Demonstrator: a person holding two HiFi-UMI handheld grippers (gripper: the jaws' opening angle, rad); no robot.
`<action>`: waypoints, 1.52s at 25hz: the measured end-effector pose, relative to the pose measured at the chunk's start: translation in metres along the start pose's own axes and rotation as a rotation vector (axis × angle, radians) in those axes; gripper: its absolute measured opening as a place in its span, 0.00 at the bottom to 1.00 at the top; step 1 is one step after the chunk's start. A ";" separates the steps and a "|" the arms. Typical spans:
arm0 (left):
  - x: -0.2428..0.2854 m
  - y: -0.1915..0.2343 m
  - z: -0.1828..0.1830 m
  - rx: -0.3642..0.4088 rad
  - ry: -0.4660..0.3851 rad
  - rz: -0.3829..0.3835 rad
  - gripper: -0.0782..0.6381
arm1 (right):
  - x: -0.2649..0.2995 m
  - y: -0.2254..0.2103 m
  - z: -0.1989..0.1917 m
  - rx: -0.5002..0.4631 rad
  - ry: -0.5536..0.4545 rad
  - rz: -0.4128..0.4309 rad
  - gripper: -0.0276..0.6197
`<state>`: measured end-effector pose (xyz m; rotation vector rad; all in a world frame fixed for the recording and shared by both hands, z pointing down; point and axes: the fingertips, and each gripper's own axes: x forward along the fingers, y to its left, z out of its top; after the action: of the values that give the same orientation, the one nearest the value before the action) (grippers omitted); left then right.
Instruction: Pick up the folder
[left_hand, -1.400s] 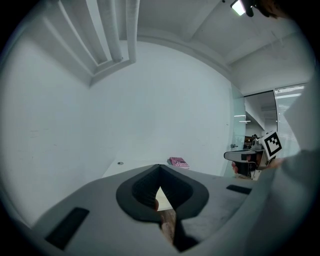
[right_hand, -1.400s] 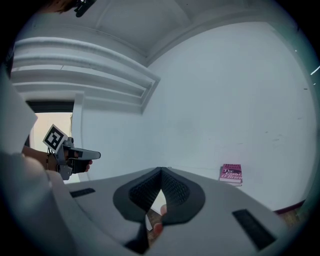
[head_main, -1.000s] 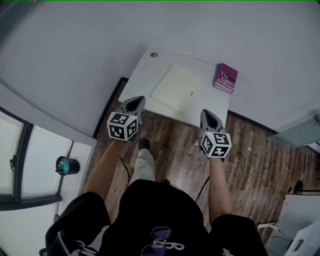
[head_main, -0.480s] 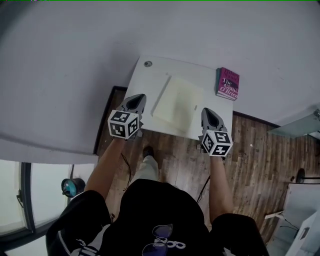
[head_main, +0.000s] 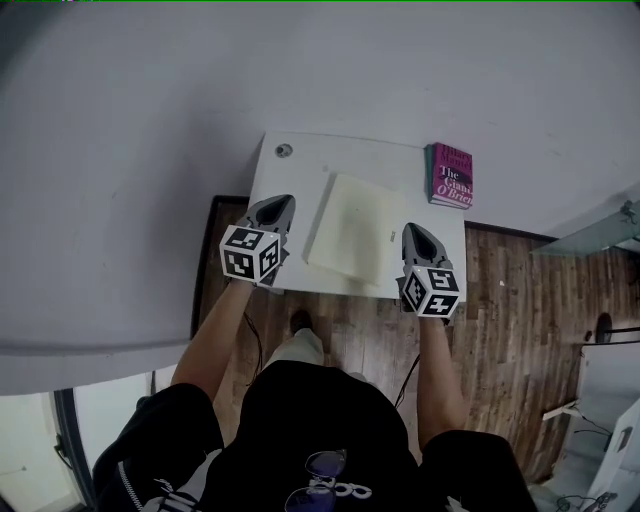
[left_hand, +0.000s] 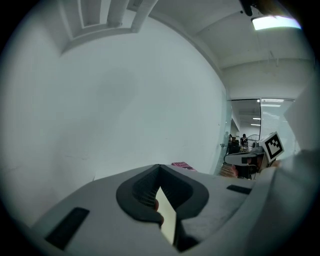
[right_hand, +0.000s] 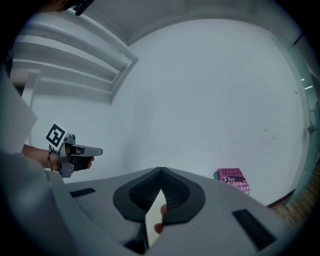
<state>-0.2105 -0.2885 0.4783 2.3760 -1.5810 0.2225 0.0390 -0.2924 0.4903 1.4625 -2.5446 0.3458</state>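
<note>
A pale yellow folder (head_main: 352, 230) lies flat in the middle of the white table (head_main: 300, 170). My left gripper (head_main: 279, 204) hovers over the table's left part, just left of the folder, jaws shut and empty. At the folder's right edge my right gripper (head_main: 413, 232) is likewise shut with nothing in it. In the left gripper view the jaws (left_hand: 159, 166) meet at their tips; the right gripper view shows its jaws (right_hand: 161, 170) closed the same way. Neither gripper touches the folder.
A pink book (head_main: 452, 176) lies at the table's far right corner, also seen as the pink book (right_hand: 234, 180). A small round fitting (head_main: 284, 151) sits at the far left corner. A white wall backs the table. Wooden floor (head_main: 520, 320) spreads to the right.
The person has stepped up to the table. Both grippers moved forward from over the floor to over the table's near part, one on each side of the folder. Jaws stayed shut.
</note>
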 end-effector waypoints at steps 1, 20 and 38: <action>0.005 0.003 0.001 0.002 0.004 -0.012 0.13 | 0.003 -0.001 0.002 0.002 -0.002 -0.010 0.08; 0.075 0.014 0.005 0.022 0.054 -0.151 0.13 | 0.010 -0.027 -0.001 0.041 -0.009 -0.195 0.08; 0.122 0.015 -0.005 0.013 0.108 -0.213 0.13 | 0.021 -0.066 -0.015 0.087 0.011 -0.278 0.08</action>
<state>-0.1763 -0.4000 0.5190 2.4745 -1.2714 0.3105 0.0858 -0.3377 0.5171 1.8111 -2.3002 0.4222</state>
